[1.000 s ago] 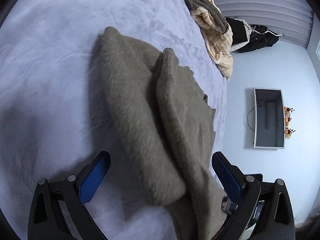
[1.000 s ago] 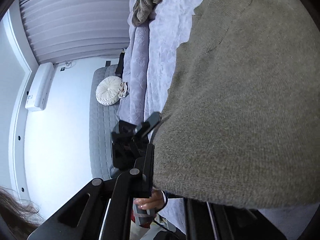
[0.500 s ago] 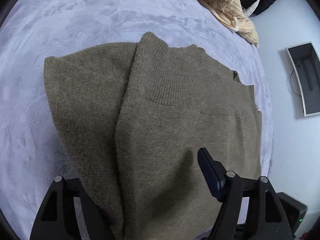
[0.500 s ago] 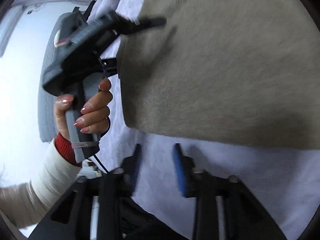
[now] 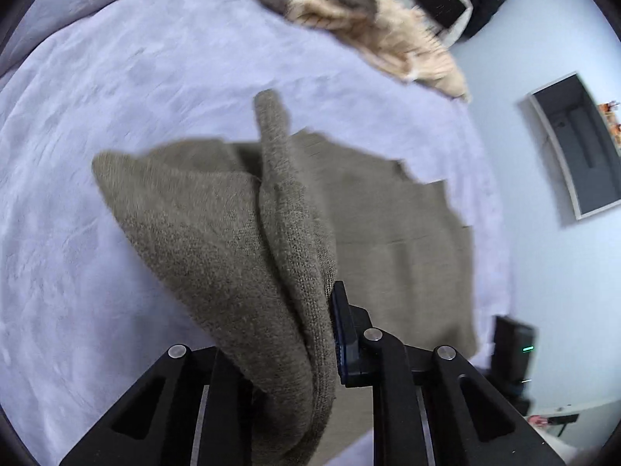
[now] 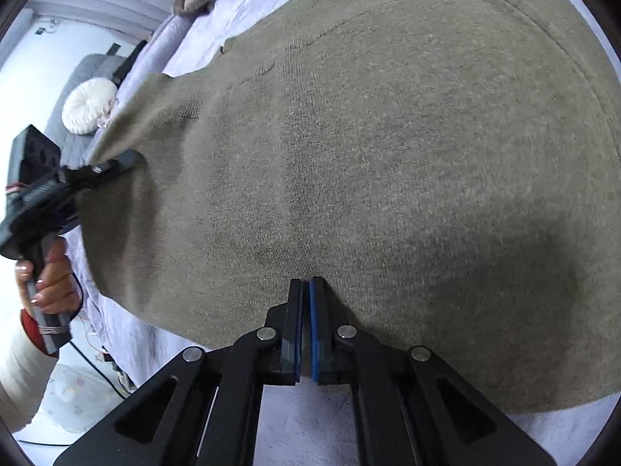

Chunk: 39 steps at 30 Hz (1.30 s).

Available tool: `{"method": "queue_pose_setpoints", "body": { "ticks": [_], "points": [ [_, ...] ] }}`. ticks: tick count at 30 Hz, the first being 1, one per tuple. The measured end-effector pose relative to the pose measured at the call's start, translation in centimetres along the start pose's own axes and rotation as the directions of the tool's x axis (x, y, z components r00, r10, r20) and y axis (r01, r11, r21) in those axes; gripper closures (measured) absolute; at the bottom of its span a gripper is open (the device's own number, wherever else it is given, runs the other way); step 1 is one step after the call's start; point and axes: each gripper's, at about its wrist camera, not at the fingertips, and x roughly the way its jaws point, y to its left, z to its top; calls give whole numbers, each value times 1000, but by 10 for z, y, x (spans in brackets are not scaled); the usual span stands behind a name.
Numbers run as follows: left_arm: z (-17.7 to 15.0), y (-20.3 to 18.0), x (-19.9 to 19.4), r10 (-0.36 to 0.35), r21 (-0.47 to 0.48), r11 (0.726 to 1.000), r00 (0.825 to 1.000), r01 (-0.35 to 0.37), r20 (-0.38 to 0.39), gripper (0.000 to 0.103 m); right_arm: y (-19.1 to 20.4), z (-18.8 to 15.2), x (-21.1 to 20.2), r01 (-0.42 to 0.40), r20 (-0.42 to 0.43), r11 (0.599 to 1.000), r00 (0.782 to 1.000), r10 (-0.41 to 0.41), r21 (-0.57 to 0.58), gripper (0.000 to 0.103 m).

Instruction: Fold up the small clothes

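Olive knit sweater (image 6: 388, 163) spread on the lavender bed (image 5: 116, 116), both grippers engaged at its near side. Left gripper (image 5: 306, 334): fingers closed on a bunched fold of the sweater, which rises from between them as a ridge running straight ahead, away from the fingers; the rest of the cloth lies flat ahead and to the right of them. Right gripper (image 6: 306, 310): fingers brought narrow, blue pads nearly touching, pinching the sweater's near edge; the broad body of the garment extends forward of the fingertips, its long axis running left to right across them. The left gripper appears at the left of the right wrist view, clamped on the far-left corner, the person's hand (image 6: 50, 279) wrapped round its handle. Judgement: both ends of one edge are held, so the coming move likely carries that edge forward over the body. A heap of other clothes (image 5: 368, 19) lies well beyond, at the bed's far side.
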Motion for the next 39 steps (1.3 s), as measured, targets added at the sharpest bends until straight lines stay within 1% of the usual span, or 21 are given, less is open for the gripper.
{"method": "queue_pose_setpoints", "body": {
  "ticks": [1,6,8,11,12,14,18,21,24,26,27,28,29,30,31,32,34,35,37,38,39],
  "points": [
    [3,-12,-4,-20,10,1000,1000,20,11,86,-1,-1,-1,-12,11,1000,1000,12,10,101],
    [22,-89,5,-94,115,989,995,92,14,86,-15,-5,-6,-93,41,993,995,90,78,101],
    [29,-121,19,-116,161,980,993,114,4,86,-20,-9,-8,-126,54,987,991,121,101,101],
    [35,-168,54,-113,207,972,993,115,-23,86,-35,-14,-13,-178,75,972,983,169,150,101],
    [35,-183,68,-99,231,967,994,105,-39,86,-39,-15,-14,-200,84,965,979,188,171,101],
    [29,-210,106,-30,290,956,997,50,-76,86,-44,-17,-14,-227,97,954,973,212,195,101],
    [7,-220,161,104,346,937,984,-48,-143,86,-59,-24,-20,-284,109,928,958,265,243,101],
    [-2,-221,167,132,361,930,982,-76,-134,86,-68,-28,-30,-297,97,917,955,281,267,101],
    [-8,-227,162,165,400,910,979,-104,-122,86,-77,-29,-53,-246,104,936,969,226,252,98],
    [-9,-233,159,179,417,901,977,-118,-112,86,-89,-31,-78,-196,143,948,976,164,249,97],
    [-9,-235,158,180,421,899,978,-121,-102,86,-96,-32,-88,-194,167,946,974,153,262,94],
    [-9,-238,153,176,425,897,980,-123,-87,85,-106,-31,-99,-212,201,935,967,158,284,91],
    [-11,-241,147,175,429,894,982,-130,-68,85,-118,-30,-108,-248,238,917,955,177,312,82],
    [-12,-243,141,172,430,893,984,-134,-51,85,-130,-27,-114,-300,275,892,938,211,338,62],
    [-12,-244,137,169,431,892,985,-135,-41,85,-141,-25,-119,-356,315,861,917,245,364,52],
    [-13,-245,130,172,433,890,985,-143,-28,79,-150,-23,-122,-404,351,832,895,274,380,44],
    [-15,-246,118,191,427,885,981,-183,24,19,-168,-17,-126,-515,424,757,837,346,401,44],
    [-17,-244,107,184,415,888,980,-197,73,15,-174,-13,-125,-554,446,727,814,372,405,44],
    [-17,-238,95,185,397,894,978,-209,98,15,-185,-2,-121,-624,474,666,769,429,409,44],
    [-16,-232,93,203,383,896,974,-225,98,15,-189,4,-119,-629,468,658,767,438,414,44],
    [-14,-224,91,223,366,898,970,-244,98,15,-191,10,-119,-624,455,662,773,442,416,44]
  ]
}}
